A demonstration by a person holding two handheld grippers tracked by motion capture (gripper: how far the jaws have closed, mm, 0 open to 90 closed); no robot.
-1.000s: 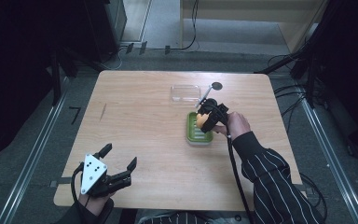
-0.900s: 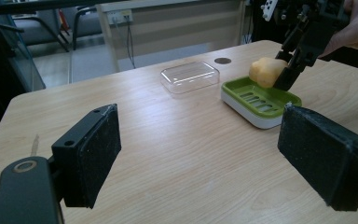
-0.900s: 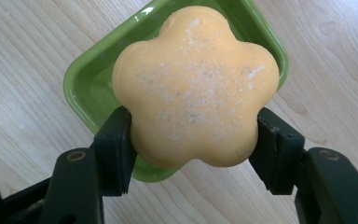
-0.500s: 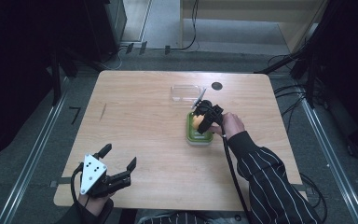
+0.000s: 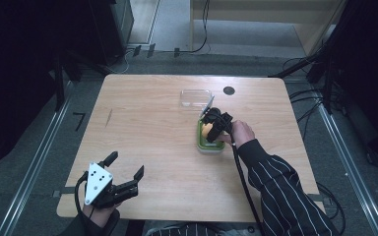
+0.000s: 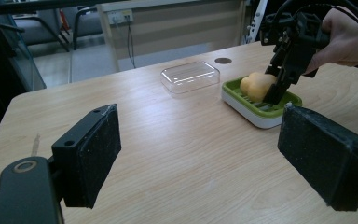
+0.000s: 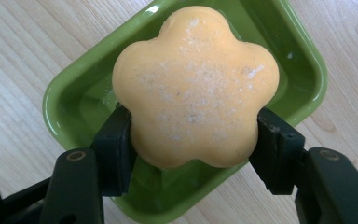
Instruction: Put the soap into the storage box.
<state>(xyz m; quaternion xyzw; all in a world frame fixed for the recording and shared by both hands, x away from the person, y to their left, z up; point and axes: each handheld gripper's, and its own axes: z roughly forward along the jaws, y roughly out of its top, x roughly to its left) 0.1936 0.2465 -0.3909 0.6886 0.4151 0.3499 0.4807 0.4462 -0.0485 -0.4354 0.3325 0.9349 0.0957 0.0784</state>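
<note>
right tongs (image 7: pixel 193 144): clamped on the soap, one black jaw pressed to each side of it; in the high view my right hand (image 5: pixel 240 132) holds them over the right half of the table.
soap (image 7: pixel 196 86): orange, flower-shaped, with a pale dusty speckle on its face. it sits between my jaws just above the green dish; whether its underside touches the dish i cannot tell, since the soap itself hides that spot.
dish (image 7: pixel 303 56): green, with rounded corners, directly under the soap. its middle is covered by the soap, and the near rim runs behind my jaws. in the left tongs' view it shows a white base (image 6: pixel 256 116) and a ribbed green top.
clear lid (image 5: pixel 196 97): see-through plastic, lying on the table just behind the dish, apart from it. its edges are faint against the wood.
left tongs (image 6: pixel 200 149): jaws wide apart with nothing between them, held low near the front left corner of the table, well apart from the dish. the grey three-cornered plate (image 5: pixel 97 181) on top hides most of my left hand.
table (image 5: pixel 142 128): light wood; a small dark round spot (image 5: pixel 229 90) near the far edge, too small to make out.
sleeve (image 5: pixel 280 191): dark with thin white stripes, cut off at the bottom edge.
</note>
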